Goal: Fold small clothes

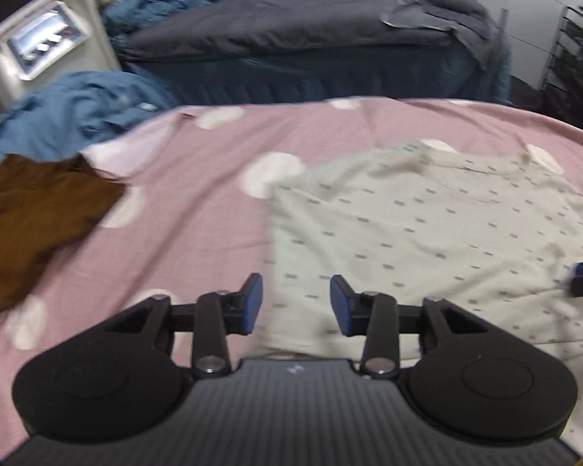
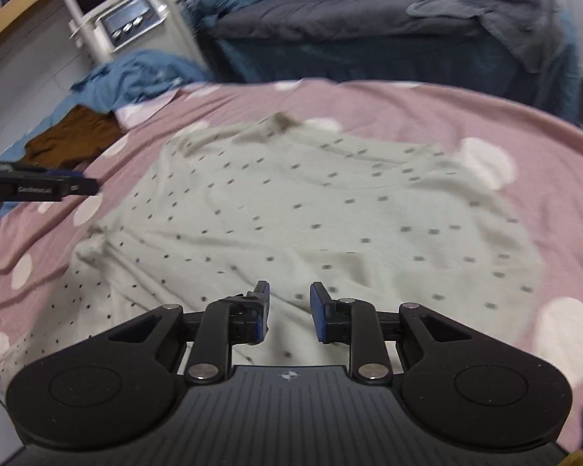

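The left tool (image 1: 296,305) hangs with its jaws parted and nothing between the blue pads (image 1: 253,293), just above the left edge of the pale dotted shirt (image 1: 427,233). The right tool (image 2: 289,312) is likewise apart and empty, poised over the shirt's near hem. The shirt lies spread, somewhat rumpled, on the pink spotted bedcover (image 1: 198,194), its collar (image 2: 280,120) toward twelve o'clock in the right wrist view. It looks thin, light and limp, so it would likely sag and crease when lifted; a pinch at the edge, hem corners or shoulders, should hold better than the flat middle. A brown garment (image 1: 31,217) lies at nine o'clock in the left view, a blue heap (image 1: 70,112) at ten.
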Action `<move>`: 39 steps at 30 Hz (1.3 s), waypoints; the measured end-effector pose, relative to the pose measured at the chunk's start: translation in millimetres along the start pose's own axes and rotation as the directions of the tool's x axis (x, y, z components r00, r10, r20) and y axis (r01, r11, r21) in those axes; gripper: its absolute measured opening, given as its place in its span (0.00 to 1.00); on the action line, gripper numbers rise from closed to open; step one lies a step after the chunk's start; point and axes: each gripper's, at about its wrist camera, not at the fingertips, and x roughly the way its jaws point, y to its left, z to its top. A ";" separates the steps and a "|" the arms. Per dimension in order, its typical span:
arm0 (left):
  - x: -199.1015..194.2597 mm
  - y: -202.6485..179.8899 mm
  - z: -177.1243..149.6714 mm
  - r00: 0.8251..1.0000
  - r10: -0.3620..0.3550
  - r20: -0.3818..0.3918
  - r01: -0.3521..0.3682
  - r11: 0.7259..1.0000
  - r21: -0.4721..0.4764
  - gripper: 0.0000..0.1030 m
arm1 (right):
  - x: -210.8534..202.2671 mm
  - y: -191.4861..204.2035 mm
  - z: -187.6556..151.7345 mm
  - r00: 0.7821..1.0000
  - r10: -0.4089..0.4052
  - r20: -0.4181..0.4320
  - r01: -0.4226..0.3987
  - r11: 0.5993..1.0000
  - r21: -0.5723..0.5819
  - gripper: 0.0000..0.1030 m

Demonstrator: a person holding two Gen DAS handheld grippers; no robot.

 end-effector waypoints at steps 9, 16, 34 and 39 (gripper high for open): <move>54.1 -23.3 -14.6 0.993 0.037 -0.116 -0.023 0.992 0.124 0.59 | 34.9 -40.9 25.4 0.975 -0.222 -0.027 0.224 0.972 0.076 0.45; 20.9 -1.7 -23.2 0.998 0.055 -0.031 -0.049 0.986 0.159 0.75 | -36.5 -44.5 9.3 0.977 -0.164 0.137 0.147 0.981 0.125 0.58; -121.1 75.8 -219.4 0.985 -0.067 -0.160 0.070 0.998 0.010 0.68 | -157.0 38.8 -199.4 0.986 -0.028 -0.167 0.043 0.996 0.084 0.80; -127.3 82.4 -244.0 0.982 -0.022 -0.188 0.016 0.999 -0.030 0.63 | -170.5 31.8 -226.4 0.979 -0.040 -0.200 0.072 0.985 0.157 0.80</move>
